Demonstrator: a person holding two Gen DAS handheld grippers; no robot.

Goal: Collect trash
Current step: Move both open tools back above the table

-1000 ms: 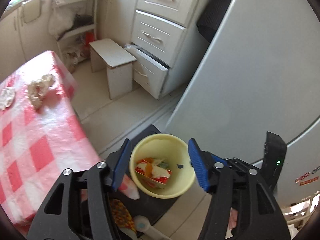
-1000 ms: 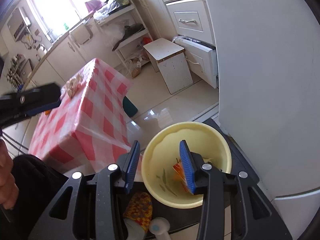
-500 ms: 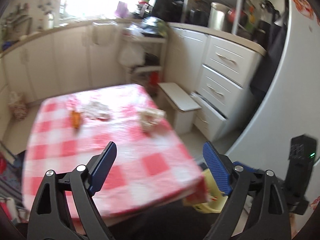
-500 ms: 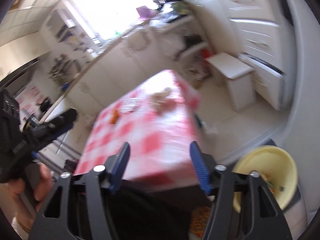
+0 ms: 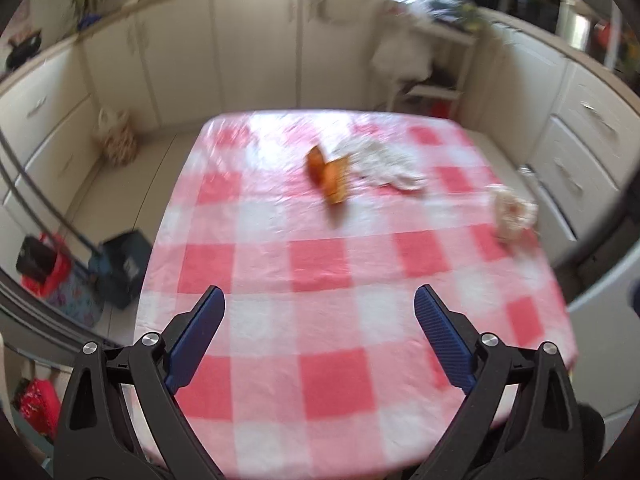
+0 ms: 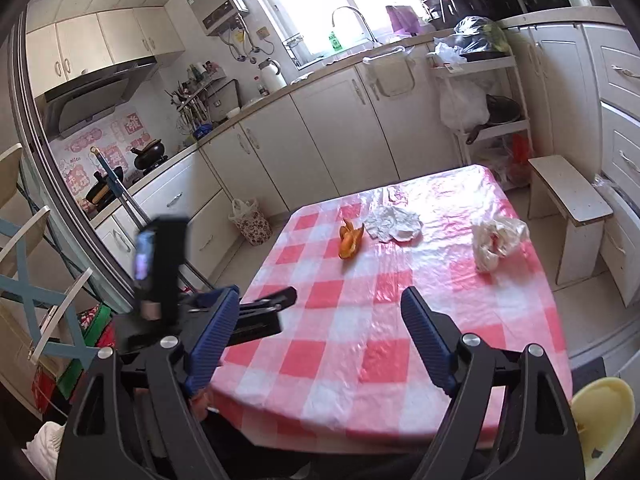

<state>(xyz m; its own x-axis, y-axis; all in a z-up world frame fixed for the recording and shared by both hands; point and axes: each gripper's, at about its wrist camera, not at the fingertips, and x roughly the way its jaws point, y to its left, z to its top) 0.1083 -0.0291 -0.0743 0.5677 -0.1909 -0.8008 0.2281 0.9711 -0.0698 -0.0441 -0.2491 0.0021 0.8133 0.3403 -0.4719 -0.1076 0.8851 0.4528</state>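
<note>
Both claws just spreading, nothing between jaws: left claw (image 5: 319, 300), right claw (image 6: 320, 300). Orange peel (image 6: 350, 240), crumpled tissue (image 6: 394, 222), plastic wrapper (image 6: 496, 242) well ahead on bench (image 6: 400, 340).

Left wrist camera looked steeply down over checked table (image 5: 320, 264) from near edge. Right wrist camera sat farther back, shallower, facing counters. Both shared tabletop, orange peel (image 6: 351, 240).

Cream kitchen cabinets (image 6: 320, 128), bright window (image 6: 312, 4)
</note>
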